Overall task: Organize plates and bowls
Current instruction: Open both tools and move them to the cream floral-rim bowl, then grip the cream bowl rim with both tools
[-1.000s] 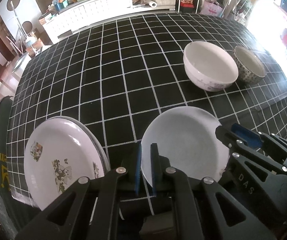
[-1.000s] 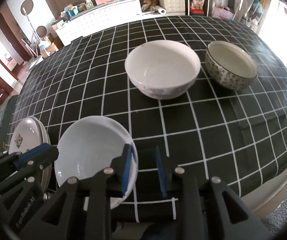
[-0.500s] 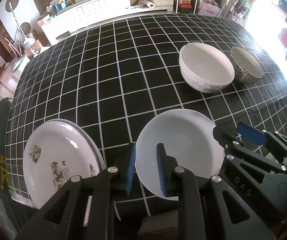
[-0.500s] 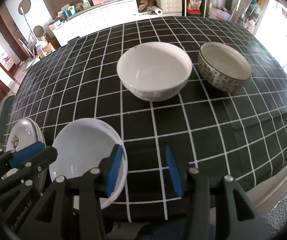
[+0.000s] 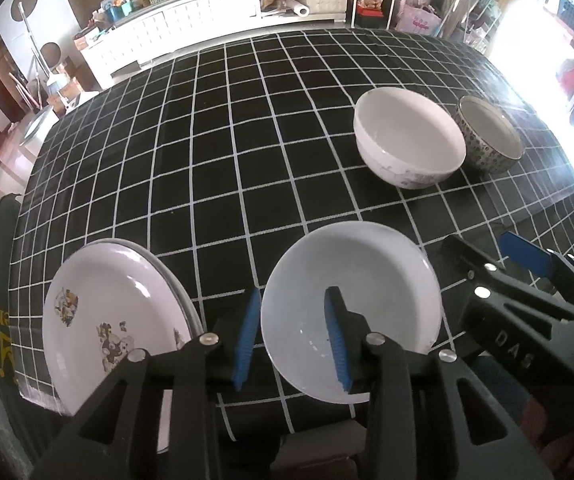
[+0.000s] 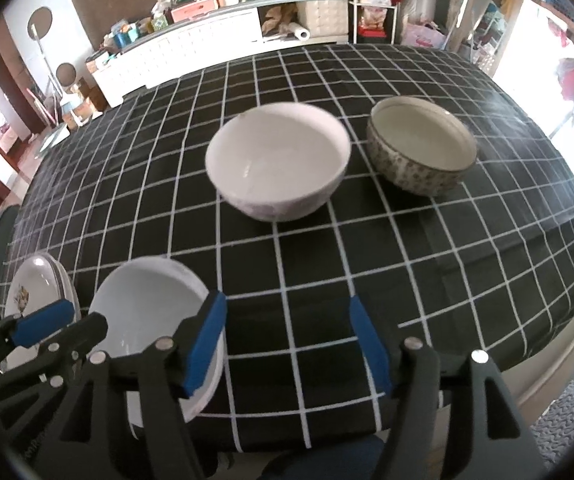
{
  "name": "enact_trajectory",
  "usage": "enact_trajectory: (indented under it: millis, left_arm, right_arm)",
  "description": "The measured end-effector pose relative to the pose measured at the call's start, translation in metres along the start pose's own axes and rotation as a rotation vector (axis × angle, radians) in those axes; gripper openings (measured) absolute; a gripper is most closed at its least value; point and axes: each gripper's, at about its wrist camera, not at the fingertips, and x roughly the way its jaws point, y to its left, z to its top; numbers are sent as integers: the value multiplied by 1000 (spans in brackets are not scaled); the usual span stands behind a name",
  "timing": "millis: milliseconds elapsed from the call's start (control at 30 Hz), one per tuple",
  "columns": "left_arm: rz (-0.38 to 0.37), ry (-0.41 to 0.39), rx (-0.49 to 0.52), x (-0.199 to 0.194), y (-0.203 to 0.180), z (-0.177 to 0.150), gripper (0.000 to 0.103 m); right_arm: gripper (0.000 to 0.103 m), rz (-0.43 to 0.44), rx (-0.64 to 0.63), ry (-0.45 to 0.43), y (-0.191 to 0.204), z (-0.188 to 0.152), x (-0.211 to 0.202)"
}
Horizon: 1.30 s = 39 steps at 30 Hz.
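Shallow dish (image 5: 363, 300): on my tabletop (image 5: 215, 168) near its front edge, at 6 o'clock.
My left tool (image 5: 293, 336): opening, rim between its pads, not pressed.
My right tool (image 6: 287, 344): opening wide, nothing between, just right of the dish.
Plates (image 5: 111, 328): stacked at 8 o'clock.
White bowl (image 6: 277, 160): 12 o'clock.
Patterned bowl (image 6: 421, 144): 1 o'clock, beside it.

You see a black grid-checked cloth (image 5: 215, 152) covering the surface; behind it a long white cabinet (image 6: 191, 46) cluttered on top, with a paper roll (image 6: 298, 34)
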Motion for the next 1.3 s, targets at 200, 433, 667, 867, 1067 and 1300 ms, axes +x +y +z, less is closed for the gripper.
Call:
enact_trajectory:
  millis: [200, 433, 667, 867, 1067, 1300]
  left_arm:
    - [-23, -18, 5, -7, -5, 9, 31]
    - [-9, -54, 57, -21, -23, 32, 31]
    - [-26, -68, 104, -20, -41, 63, 31]
    - [-4, -84, 142, -10, -45, 93, 31]
    - [-60, -50, 143, 9, -42, 121, 29]
    - [-132, 37, 98, 48, -37, 142, 22]
  right_arm:
    - [69, -6, 25, -15, -14, 8, -5]
    - [69, -4, 55, -64, -42, 33, -21]
    - [69, 18, 56, -66, -64, 63, -21]
    - [69, 146, 65, 14, -70, 96, -6]
    - [55, 116, -6, 58, -59, 125, 16]
    - [35, 195, 35, 191, -57, 127, 57]
